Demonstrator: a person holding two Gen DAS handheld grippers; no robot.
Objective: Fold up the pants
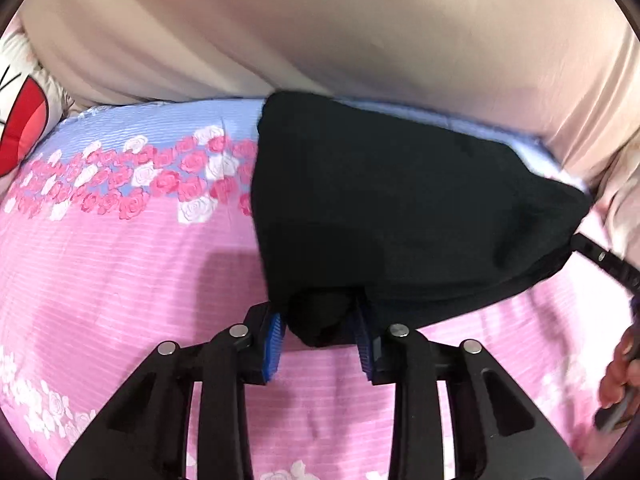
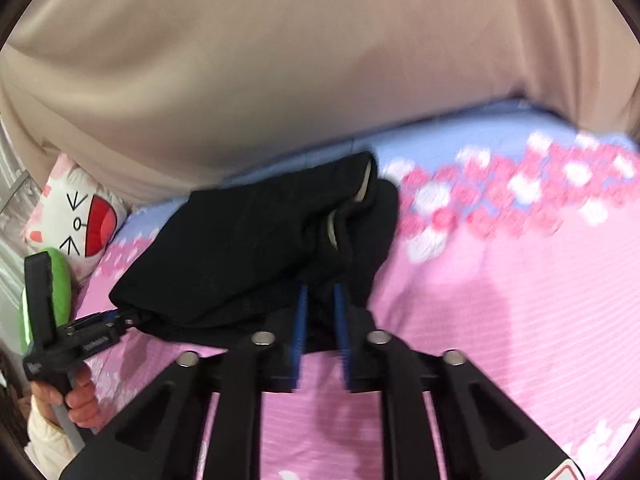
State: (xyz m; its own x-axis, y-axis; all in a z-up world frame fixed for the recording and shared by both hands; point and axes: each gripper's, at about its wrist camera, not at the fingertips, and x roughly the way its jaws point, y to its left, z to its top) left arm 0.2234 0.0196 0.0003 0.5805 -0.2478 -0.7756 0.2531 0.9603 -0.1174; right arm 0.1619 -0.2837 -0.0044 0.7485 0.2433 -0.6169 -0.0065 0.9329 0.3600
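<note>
Blue-padded left gripper (image 1: 320,334) pinches a fold of the black pants (image 1: 400,208), bunched on the pink floral bedspread (image 1: 120,272); at three o'clock, the right gripper (image 2: 320,320) clamps their other edge.

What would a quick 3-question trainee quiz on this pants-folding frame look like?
1. True or false: the pants are white.
2. What lies under the pants? A) a wooden table B) a pink flowered bedsheet C) a tiled floor
3. Which grippers have black cloth between their blue pads?

Key
1. False: they are black.
2. B
3. Both: the left gripper holds a bunched fold at the near edge, and the right gripper is clamped on the near edge too.
</note>
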